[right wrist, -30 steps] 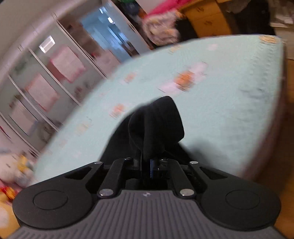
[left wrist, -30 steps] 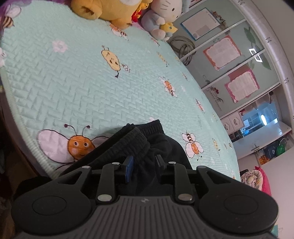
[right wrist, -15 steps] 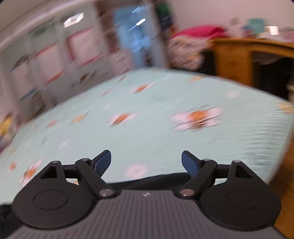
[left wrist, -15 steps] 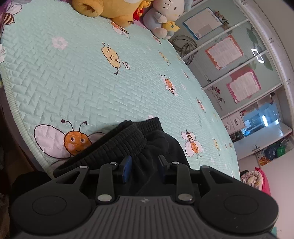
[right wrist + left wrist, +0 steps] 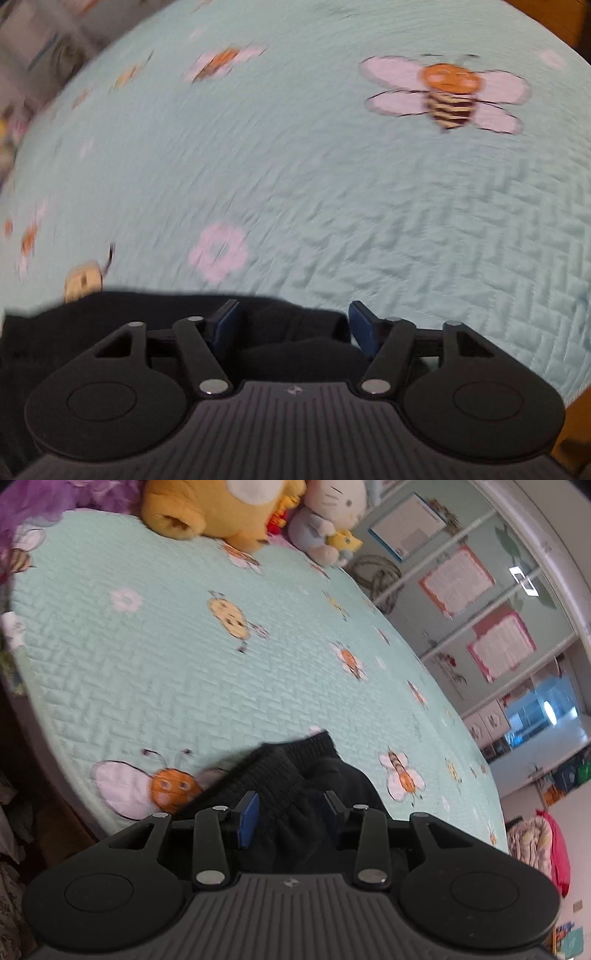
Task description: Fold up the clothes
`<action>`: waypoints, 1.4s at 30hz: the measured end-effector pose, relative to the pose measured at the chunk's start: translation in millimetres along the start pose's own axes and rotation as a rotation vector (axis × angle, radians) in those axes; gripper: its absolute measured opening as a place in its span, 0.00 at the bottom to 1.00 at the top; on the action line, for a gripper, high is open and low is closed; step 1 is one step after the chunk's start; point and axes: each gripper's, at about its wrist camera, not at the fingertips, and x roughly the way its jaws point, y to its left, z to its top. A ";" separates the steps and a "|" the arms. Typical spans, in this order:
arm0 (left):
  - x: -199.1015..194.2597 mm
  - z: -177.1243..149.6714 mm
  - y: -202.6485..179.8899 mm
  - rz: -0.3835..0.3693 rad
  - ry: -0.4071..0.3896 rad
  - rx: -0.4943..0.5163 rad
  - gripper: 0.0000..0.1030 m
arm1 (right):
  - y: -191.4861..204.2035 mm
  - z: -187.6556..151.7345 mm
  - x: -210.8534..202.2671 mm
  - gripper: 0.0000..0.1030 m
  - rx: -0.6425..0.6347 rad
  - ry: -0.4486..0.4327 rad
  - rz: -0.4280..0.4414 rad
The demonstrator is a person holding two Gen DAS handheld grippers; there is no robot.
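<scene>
A black garment with a ribbed waistband (image 5: 291,775) lies near the front edge of the mint bee-print bedspread (image 5: 166,664). My left gripper (image 5: 290,806) is open, its blue-padded fingers either side of the bunched black cloth just behind the waistband, not clamping it. In the right wrist view the same black garment (image 5: 110,325) lies flat along the bottom of the frame. My right gripper (image 5: 293,321) is open wide above its edge, holding nothing.
A yellow plush toy (image 5: 221,506) and a white cat plush (image 5: 332,520) sit at the far end of the bed. Wardrobe doors with posters (image 5: 480,609) stand to the right. The bed's edge drops off at the left (image 5: 44,738).
My right gripper let go of the black cloth, opened wide and swung down over the bed. My left gripper opened a little wider; the waistband has shifted slightly.
</scene>
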 end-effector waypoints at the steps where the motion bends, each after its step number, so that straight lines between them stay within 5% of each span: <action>1: 2.8 -1.7 -4.2 -0.005 0.006 0.009 0.39 | 6.8 2.4 4.1 0.63 -0.036 0.019 -0.024; 3: 6.1 -5.1 -10.7 -0.006 0.014 0.023 0.39 | 14.9 7.5 11.2 0.57 -0.100 0.049 -0.040; 6: 7.1 -8.5 -14.3 0.008 0.015 0.037 0.40 | 25.0 10.9 9.4 0.34 -0.199 0.043 -0.042; 11: 12.9 -11.4 -9.7 0.044 0.030 0.013 0.40 | 42.1 10.6 -17.3 0.31 -0.351 -0.067 -0.045; 14: 12.7 -12.0 -11.7 0.050 0.037 0.013 0.40 | 28.1 27.2 -36.6 0.31 -0.270 -0.191 -0.031; 18: 9.0 -11.4 -8.8 0.050 0.028 0.008 0.41 | 14.6 26.5 -52.5 0.31 -0.257 -0.245 0.019; 22: 16.7 -11.9 -6.5 0.062 0.039 0.000 0.41 | 9.9 14.6 -36.0 0.37 -0.280 -0.193 0.033; 24: 18.3 -12.1 -9.8 0.057 0.042 0.000 0.41 | 12.0 19.4 -28.7 0.49 -0.259 -0.194 0.018; 25: 18.0 -12.6 -12.6 0.052 0.043 0.009 0.41 | 15.0 22.9 -24.2 0.65 -0.253 -0.187 0.005; 27: 16.0 -13.3 -16.4 0.046 0.042 0.026 0.41 | 25.5 30.5 -10.6 0.71 -0.289 -0.148 -0.024; 28: 14.3 -13.2 -16.2 0.048 0.037 0.027 0.42 | 30.9 33.4 -4.4 0.63 -0.313 -0.131 -0.036; 29: 12.5 -12.9 -14.3 0.053 0.032 0.021 0.42 | 36.5 34.9 -0.1 0.28 -0.335 -0.122 -0.047; 32: 8.6 -10.5 -8.5 0.073 0.022 0.004 0.42 | 52.1 40.2 8.1 0.29 -0.393 -0.118 -0.073; 39: 9.5 -3.6 -10.9 0.078 0.007 0.006 0.42 | 45.5 85.5 -81.3 0.29 -0.188 -0.605 -0.006; 40: 10.8 -3.8 -12.2 0.072 0.007 0.009 0.42 | 42.9 92.7 -85.4 0.30 -0.154 -0.630 -0.016; 42: 13.1 -3.7 -13.8 0.056 0.009 0.019 0.43 | 44.7 102.0 -67.6 0.39 -0.147 -0.546 -0.058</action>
